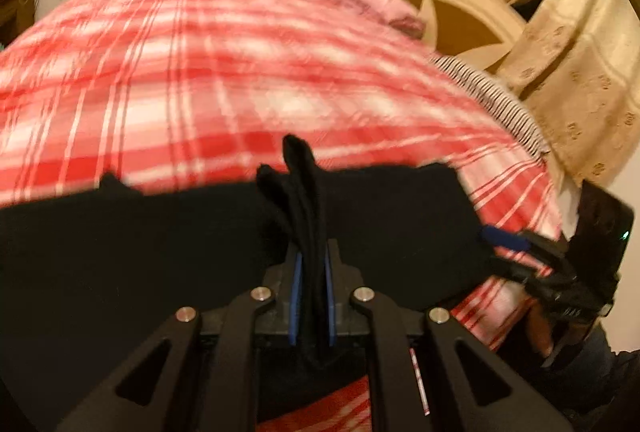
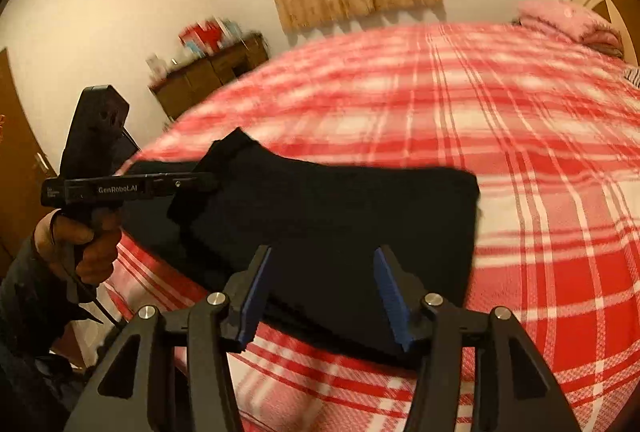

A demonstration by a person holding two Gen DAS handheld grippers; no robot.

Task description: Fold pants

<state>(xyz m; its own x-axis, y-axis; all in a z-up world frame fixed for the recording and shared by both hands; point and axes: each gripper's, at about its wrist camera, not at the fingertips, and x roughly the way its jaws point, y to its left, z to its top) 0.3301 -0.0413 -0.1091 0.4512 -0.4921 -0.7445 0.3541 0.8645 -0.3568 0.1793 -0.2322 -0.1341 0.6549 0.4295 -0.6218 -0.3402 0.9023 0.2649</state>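
The black pants (image 2: 340,216) lie folded into a dark block on the red and white checked bed cover, near the bed's front edge. In the left wrist view they (image 1: 160,252) fill the lower half. My left gripper (image 1: 312,272) is shut on a bunched edge of the pants, which sticks up between the blue pads. It also shows in the right wrist view (image 2: 208,180), holding the left corner lifted. My right gripper (image 2: 322,284) is open, its jaws apart over the near edge of the pants. It shows in the left wrist view (image 1: 500,248) at the pants' right side.
The checked bed cover (image 2: 500,135) spreads far behind the pants. A pink pillow (image 2: 568,19) and a rounded headboard (image 1: 460,15) are at the far end. A striped cloth (image 1: 492,95) lies at the bed's right edge. A wooden cabinet (image 2: 208,71) stands by the wall. Curtains (image 1: 580,71) hang at right.
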